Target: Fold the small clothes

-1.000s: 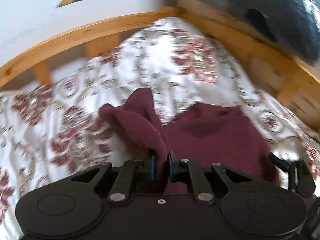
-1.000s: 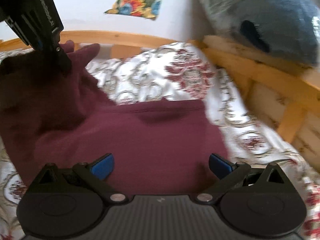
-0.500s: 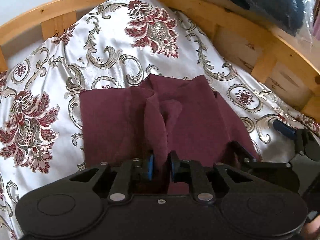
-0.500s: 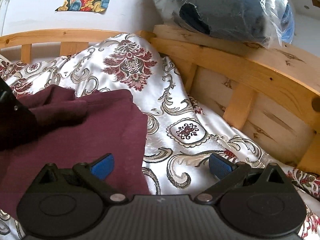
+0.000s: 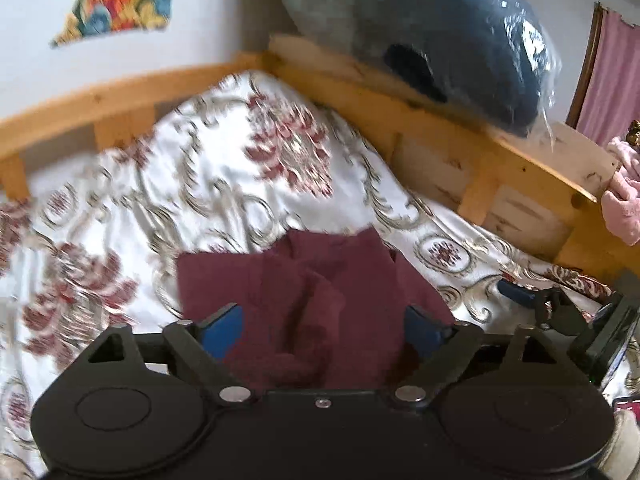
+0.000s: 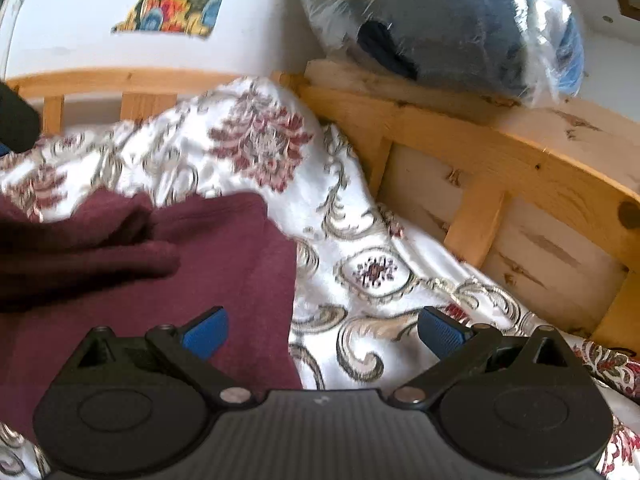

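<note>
Maroon garment (image 5: pixel 320 292) lying rumpled on the floral bedspread (image 5: pixel 224 184), left gripper (image 5: pixel 322 326) fingers spread wide over it, released, right gripper (image 6: pixel 324 330) fingers spread too, grasping nothing, straddling the garment's right edge, wooden bed frame (image 6: pixel 460 140) behind

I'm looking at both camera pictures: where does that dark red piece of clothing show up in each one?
Left wrist view: the maroon garment lies low in the middle, rumpled, between the open fingers of the left gripper.
Right wrist view: the garment fills the lower left, its edge reaching between the right gripper's open fingers.
Shared landmark: the plastic-wrapped dark bundle on the wooden bed frame.
</note>
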`<state>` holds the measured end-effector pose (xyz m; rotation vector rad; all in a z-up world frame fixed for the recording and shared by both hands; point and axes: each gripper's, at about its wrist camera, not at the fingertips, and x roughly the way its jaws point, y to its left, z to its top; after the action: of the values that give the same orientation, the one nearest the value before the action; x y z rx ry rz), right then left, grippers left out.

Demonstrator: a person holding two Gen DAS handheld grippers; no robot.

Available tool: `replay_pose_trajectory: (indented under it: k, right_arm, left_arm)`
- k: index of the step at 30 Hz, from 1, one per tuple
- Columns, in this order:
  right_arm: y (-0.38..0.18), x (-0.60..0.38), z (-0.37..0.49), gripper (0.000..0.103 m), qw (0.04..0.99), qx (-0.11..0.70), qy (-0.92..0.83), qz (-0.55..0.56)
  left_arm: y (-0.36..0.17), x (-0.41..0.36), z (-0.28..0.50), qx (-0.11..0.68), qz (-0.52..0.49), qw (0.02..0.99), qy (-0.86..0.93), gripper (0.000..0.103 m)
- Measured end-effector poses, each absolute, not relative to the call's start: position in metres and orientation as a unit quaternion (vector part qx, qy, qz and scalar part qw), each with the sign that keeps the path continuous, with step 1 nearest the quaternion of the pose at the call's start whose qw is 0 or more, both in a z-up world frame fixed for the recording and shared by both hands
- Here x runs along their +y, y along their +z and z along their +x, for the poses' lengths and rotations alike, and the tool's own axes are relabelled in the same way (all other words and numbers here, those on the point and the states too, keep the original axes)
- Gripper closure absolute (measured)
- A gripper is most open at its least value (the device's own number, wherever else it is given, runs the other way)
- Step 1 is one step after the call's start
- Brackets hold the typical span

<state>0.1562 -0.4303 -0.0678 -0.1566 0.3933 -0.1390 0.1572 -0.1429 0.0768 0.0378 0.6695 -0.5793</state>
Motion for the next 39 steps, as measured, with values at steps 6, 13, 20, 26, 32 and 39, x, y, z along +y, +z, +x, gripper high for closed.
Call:
replay_pose_trajectory:
  k: [6,13,20,26,32,39]
  right_arm:
    - [-0.059,-0.431,0.152,0.000,0.985,0.160,-0.046,-0.034]
    - [-0.051,-0.432,0.152,0.000,0.990,0.132,0.027,0.045]
    - [-0.050,-0.427,0.170,0.000,0.964,0.142,0.166,0.149]
    - [-0.061,-0.420,0.190,0.000,0.921,0.177,0.269,0.221]
    - [-0.072,-0.418,0.213,0.000,0.895,0.241,0.243,0.285]
    - [-0.087,-0.420,0.241,0.000,0.859,0.262,0.200,0.392]
  left_arm:
    - [0.067,-0.111,0.136,0.305,0.032,0.918,-0.252,0.003]
    - [0.018,-0.097,0.112,0.344,0.057,0.910,-0.225,0.003]
    - [-0.009,-0.111,0.106,0.335,0.112,0.914,-0.197,0.006]
    - [-0.014,-0.118,0.104,0.323,0.129,0.917,-0.195,0.008]
    - [-0.019,-0.116,0.103,0.327,0.125,0.916,-0.193,0.008]
    - [-0.024,-0.111,0.103,0.334,0.130,0.912,-0.198,0.009]
